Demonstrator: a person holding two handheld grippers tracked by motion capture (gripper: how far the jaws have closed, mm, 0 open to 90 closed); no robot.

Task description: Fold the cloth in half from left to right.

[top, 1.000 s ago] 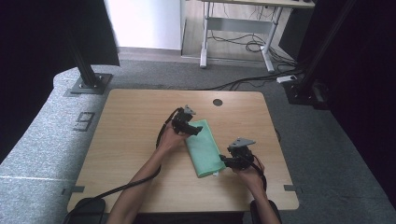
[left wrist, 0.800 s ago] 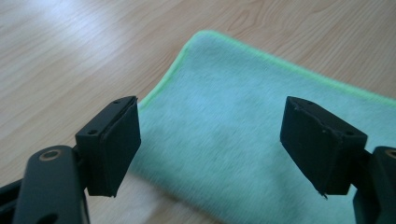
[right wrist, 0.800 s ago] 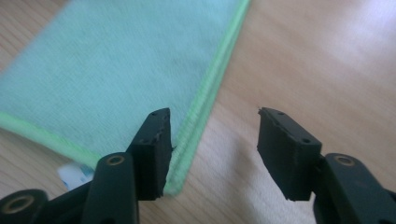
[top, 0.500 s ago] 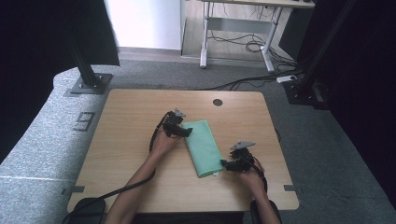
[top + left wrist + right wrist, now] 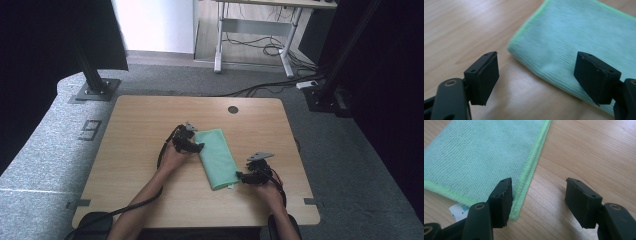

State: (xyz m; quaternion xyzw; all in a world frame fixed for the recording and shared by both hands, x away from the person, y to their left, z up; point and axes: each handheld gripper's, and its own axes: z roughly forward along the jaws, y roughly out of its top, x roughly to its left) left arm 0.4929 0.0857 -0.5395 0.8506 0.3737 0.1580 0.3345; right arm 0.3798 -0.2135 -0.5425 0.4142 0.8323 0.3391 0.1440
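The wooden table [image 5: 140, 150] was evenly lit from above in the high view; the surrounding room was left dark, with daylight seen at the back. Soft glare was noted on the wood in the left gripper view, where the green cloth [image 5: 579, 37] was slightly blurred. In the right gripper view cloth texture was rendered sharply; soft shadows were cast beneath the jaws.

Cloth [image 5: 218, 157]: pale mint green w/ fine ribbed weave, brighter lime-green stitched edging; small white label [image 5: 459, 211] w/ blue print at one corner. Table [image 5: 140, 130]: light wood, pale tan grain streaks, one dark round hole [image 5: 233, 109]. Left gripper [image 5: 198, 146] & right gripper [image 5: 240, 176]: black jaws, matte black pads, grey plate on top. Floor mat [image 5: 45, 150]: speckled grey, darker grey "9" marked on it. Surround: black.
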